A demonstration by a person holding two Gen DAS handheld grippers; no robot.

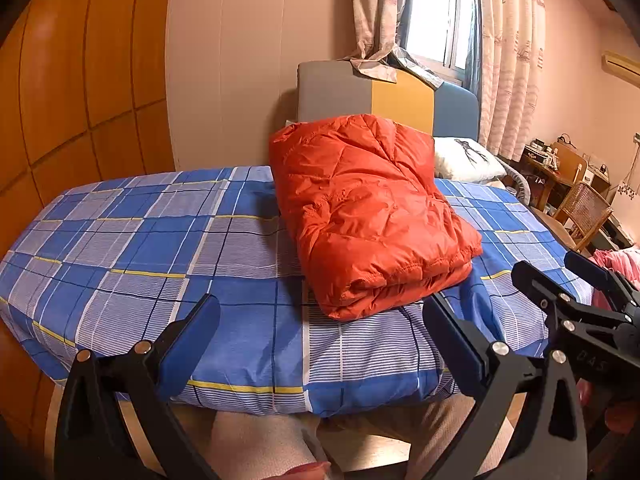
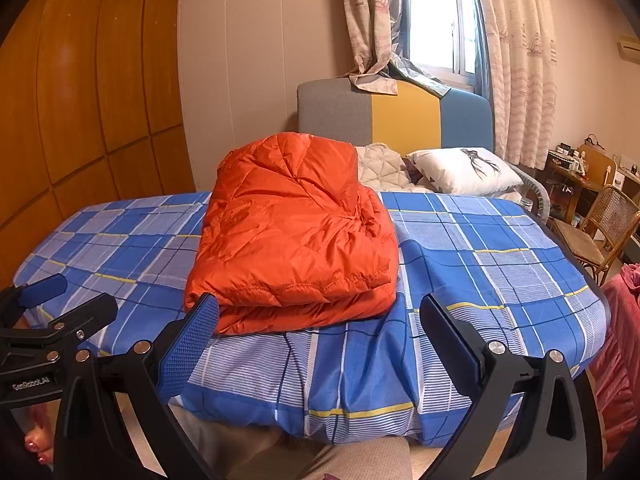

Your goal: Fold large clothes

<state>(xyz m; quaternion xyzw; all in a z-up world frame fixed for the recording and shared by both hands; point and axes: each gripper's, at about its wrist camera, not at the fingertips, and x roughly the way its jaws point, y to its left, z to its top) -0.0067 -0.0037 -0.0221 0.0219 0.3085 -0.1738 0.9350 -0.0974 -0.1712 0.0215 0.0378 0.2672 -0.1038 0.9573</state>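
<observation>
An orange quilted jacket [image 1: 368, 212] [image 2: 294, 236] lies folded into a thick rectangle on the bed's blue plaid sheet [image 1: 140, 240] [image 2: 480, 264]. My left gripper [image 1: 322, 322] stands open just short of the bed's near edge, nothing between its fingers, the folded edge a little beyond. My right gripper [image 2: 320, 322] is open too, empty, its left fingertip [image 2: 202, 316] overlapping the jacket's near left corner in the view. The right gripper [image 1: 560, 284] also shows at the right edge of the left wrist view, and the left gripper [image 2: 68, 300] at the left of the right wrist view.
A grey, yellow and blue headboard [image 1: 360, 92] [image 2: 392, 116] stands behind the bed, with a white pillow [image 2: 464, 170] before it. Wooden wardrobe doors [image 1: 80, 80] fill the left. A wicker chair [image 2: 600, 228] and cluttered desk are at right. Pink cloth [image 2: 620, 360] hangs by the bed's right corner.
</observation>
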